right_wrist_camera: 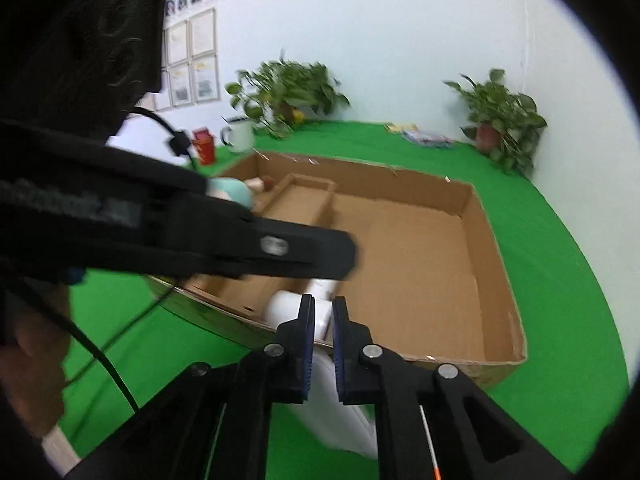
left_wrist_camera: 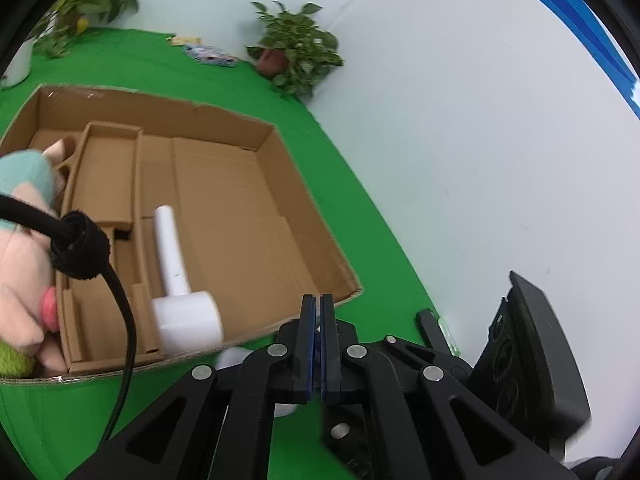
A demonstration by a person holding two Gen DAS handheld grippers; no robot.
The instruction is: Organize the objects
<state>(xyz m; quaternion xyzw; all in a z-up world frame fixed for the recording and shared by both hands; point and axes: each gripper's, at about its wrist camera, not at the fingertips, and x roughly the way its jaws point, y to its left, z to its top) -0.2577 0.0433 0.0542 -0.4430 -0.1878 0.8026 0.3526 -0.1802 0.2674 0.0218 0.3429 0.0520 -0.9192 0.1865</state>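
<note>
Right gripper [right_wrist_camera: 323, 320] is clamped on a smooth white plastic piece [right_wrist_camera: 340, 412], part hidden under the fingers, just outside the cardboard box's [right_wrist_camera: 496, 256] near edge. Left gripper [left_wrist_camera: 316, 322] is pinched closed, holding nothing visible. White hammer-shaped object [left_wrist_camera: 180, 296] lies inside near the front wall, handle pointing toward the back; soft plush toy [left_wrist_camera: 20, 272] fills the left compartment. Green felt table [right_wrist_camera: 560, 280].
</note>
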